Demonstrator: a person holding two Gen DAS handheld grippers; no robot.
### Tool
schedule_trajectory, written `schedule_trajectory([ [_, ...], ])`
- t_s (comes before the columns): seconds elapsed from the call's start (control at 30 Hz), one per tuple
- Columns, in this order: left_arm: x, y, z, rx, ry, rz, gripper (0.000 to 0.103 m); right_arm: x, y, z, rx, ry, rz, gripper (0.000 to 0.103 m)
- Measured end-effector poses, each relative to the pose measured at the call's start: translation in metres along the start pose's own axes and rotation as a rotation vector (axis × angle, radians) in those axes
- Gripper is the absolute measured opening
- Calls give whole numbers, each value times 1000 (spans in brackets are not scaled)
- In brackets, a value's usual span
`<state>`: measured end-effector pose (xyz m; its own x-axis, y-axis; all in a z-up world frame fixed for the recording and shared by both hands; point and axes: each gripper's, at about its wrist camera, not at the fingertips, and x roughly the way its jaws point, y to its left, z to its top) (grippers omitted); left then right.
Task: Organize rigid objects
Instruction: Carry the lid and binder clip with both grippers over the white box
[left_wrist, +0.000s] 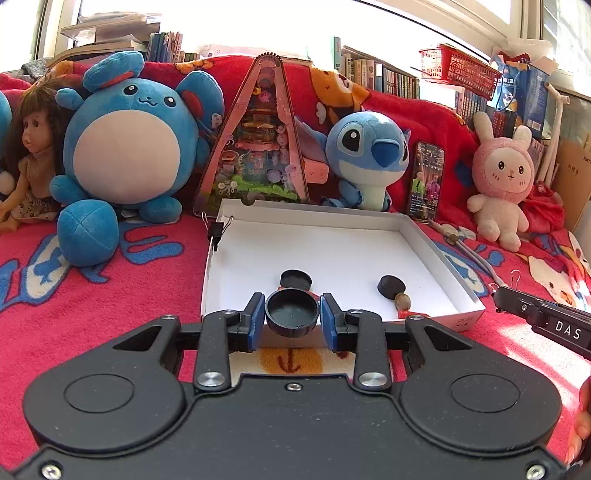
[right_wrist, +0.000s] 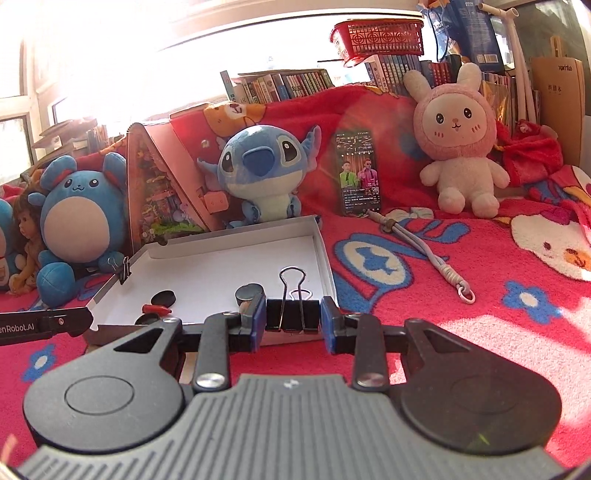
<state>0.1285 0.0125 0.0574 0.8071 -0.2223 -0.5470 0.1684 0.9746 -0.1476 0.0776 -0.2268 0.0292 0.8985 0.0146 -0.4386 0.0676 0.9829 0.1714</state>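
Observation:
A white shallow box lies on the red blanket; it also shows in the right wrist view. My left gripper is shut on a black round cap, held over the box's near edge. Inside the box lie a flat black disc, a black puck and a bead with a red piece. My right gripper is shut on a black binder clip at the box's near right corner. Another binder clip is clipped to the box's left wall.
Plush toys stand behind the box: blue round one, Stitch, pink rabbit. A doll, a triangular tin, a phone and a grey lanyard are nearby. Books and a red basket sit behind.

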Motion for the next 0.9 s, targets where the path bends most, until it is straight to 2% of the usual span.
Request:
schedule_trajectory([
  [0.13, 15, -1, 22, -18, 2, -11, 31, 15, -1, 22, 23, 2, 36, 36],
  [0.27, 38, -4, 44, -24, 18, -55, 31, 31, 0, 41, 31, 18, 72, 36],
  [0.47, 77, -6, 68, -25, 59, -68, 31, 68, 9, 69, -5, 107, 146, 37],
  [0.53, 91, -8, 73, -16, 74, -56, 31, 83, 12, 76, -3, 143, 137, 37],
  [0.7, 123, -9, 76, -35, 119, -44, 31, 120, 21, 79, -21, 212, 106, 36],
  [0.9, 142, -16, 68, 13, 144, -27, 31, 147, 37, 70, -89, 276, 111, 37],
])
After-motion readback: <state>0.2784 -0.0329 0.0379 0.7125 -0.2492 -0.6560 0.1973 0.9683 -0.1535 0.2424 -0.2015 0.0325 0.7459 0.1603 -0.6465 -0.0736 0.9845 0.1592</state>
